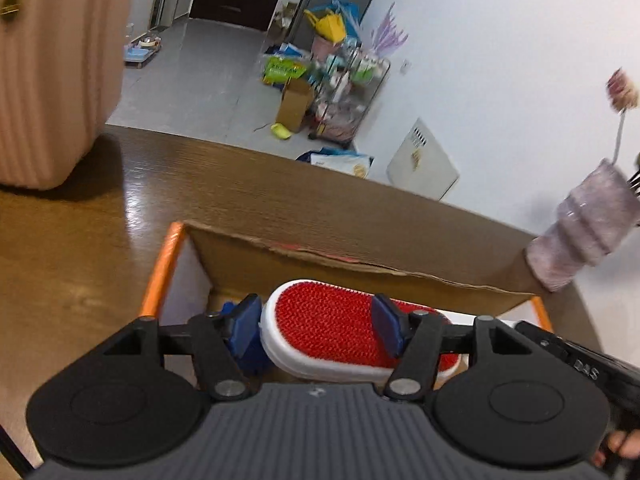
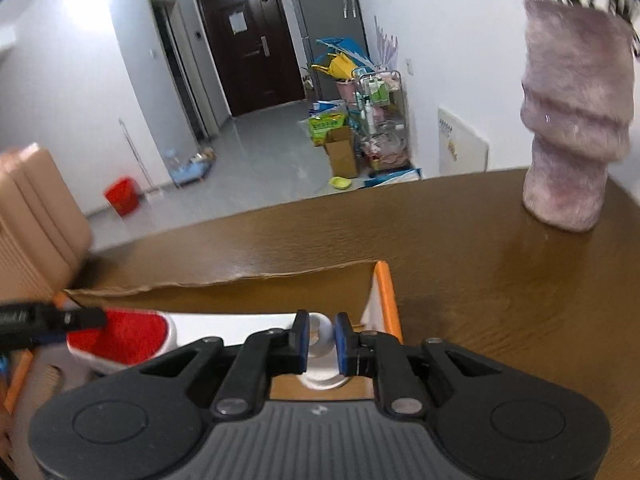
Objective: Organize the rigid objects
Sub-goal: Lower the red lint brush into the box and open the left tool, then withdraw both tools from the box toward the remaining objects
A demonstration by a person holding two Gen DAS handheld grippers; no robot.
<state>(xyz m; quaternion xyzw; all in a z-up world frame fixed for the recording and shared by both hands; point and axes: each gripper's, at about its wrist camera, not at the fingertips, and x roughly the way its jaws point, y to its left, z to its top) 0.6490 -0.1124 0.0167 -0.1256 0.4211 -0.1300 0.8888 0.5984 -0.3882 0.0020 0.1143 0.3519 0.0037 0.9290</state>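
Inside the cardboard box point(image 1: 360, 268), left hand-held gripper point(image 1: 318, 328) spread over bristly red brush point(image 1: 328, 328); right hand-held gripper point(image 2: 322, 346) pinching white cylinder point(image 2: 320, 344).

A cardboard box point(image 1: 360, 264) sits on the near part of the table point(image 1: 100, 220). Inside it lies a brush point(image 1: 332, 332), with a white object point(image 2: 320, 344) to its right. A suitcase point(image 1: 52, 72) stands far left, a fuzzy vase point(image 2: 572, 120) far right.
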